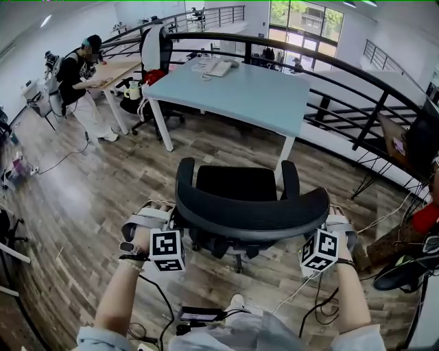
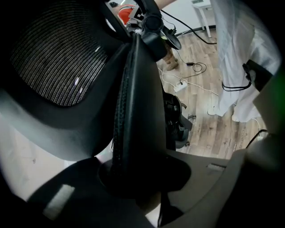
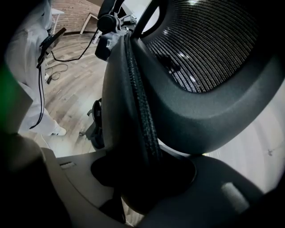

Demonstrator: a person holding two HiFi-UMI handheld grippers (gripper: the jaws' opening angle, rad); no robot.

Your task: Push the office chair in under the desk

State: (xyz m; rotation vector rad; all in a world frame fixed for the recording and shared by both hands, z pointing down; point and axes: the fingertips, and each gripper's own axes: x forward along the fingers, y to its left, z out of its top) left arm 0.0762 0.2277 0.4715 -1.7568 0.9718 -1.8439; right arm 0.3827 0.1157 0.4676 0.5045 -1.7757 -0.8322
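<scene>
Two grippers pinch the backrest of the office chair (image 1: 250,214). The left gripper (image 1: 173,226) has its jaws closed on the backrest's left edge and the right gripper (image 1: 328,230) on its right edge, with the rim wedged between each pair. The chair stands on the wooden floor (image 1: 103,199), its seat facing the pale blue tabletop (image 1: 240,92), near that tabletop's near edge toward the right corner and not yet under it.

Looking like an open-plan office: a blue surface (image 1: 240,96) w/ a phone (image 1: 221,68) on it is standing by a black railing (image 1: 371,122), a mesh chair (image 1: 251,209) is sitting in front. A person (image 1: 75,75) is working at a 2nd surface (image 1: 120,68) further back, w/ another chair (image 1: 156,45) nearby. Wood floor (image 1: 89,206) is running thru the whole rm, big windows (image 1: 305,17) letting in daylight.
</scene>
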